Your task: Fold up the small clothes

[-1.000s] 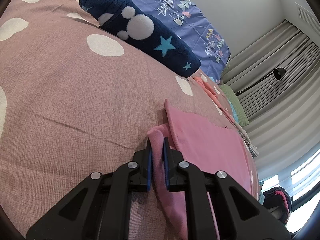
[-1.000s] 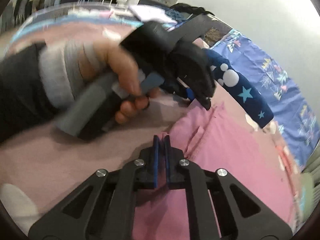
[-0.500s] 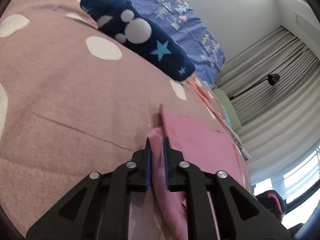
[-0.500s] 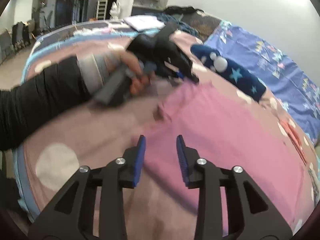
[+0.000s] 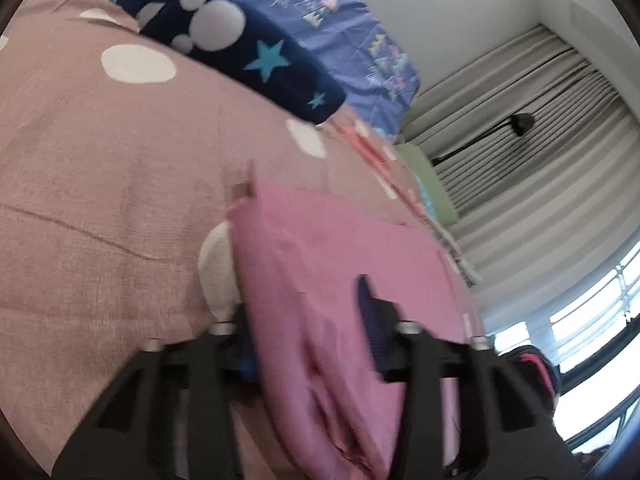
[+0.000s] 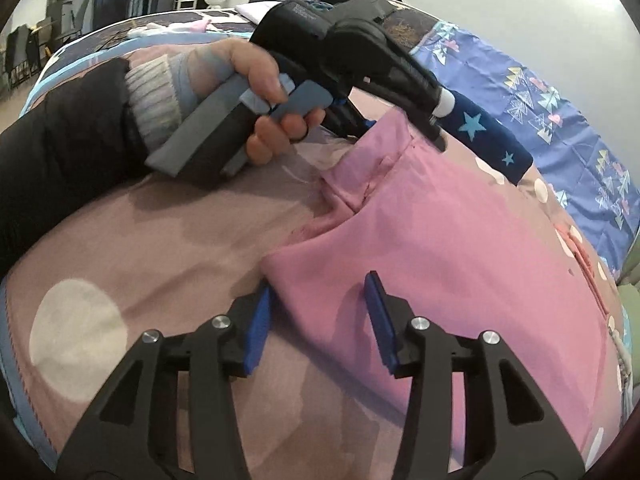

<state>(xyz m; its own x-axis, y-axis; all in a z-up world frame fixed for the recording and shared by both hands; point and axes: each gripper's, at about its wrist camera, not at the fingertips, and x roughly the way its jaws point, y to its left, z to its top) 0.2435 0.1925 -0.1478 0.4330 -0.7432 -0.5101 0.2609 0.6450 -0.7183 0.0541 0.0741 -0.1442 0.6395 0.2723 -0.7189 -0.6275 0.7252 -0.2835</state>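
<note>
**A:** How does the left claw [image 5: 308, 332] stand?

**B:** Angled downward, its jaws parted; they have just been opening. The pink garment [image 5: 340, 264] lies between the blue pads [image 5: 370, 320], which do not press on it. The near view is blurred.

**A:** And the hand on it?

**B:** From the right wrist view, a hand [image 6: 256, 92] in a dark sleeve with a pale ribbed cuff wraps the grey handle, fingers curled under the trigger.

**A:** The right claw [image 6: 320, 316]?

**B:** Tilted down more steeply, jaws well apart, also just been opening. The garment's corner sits between its pads [image 6: 380, 316], loose, not clamped.
</note>
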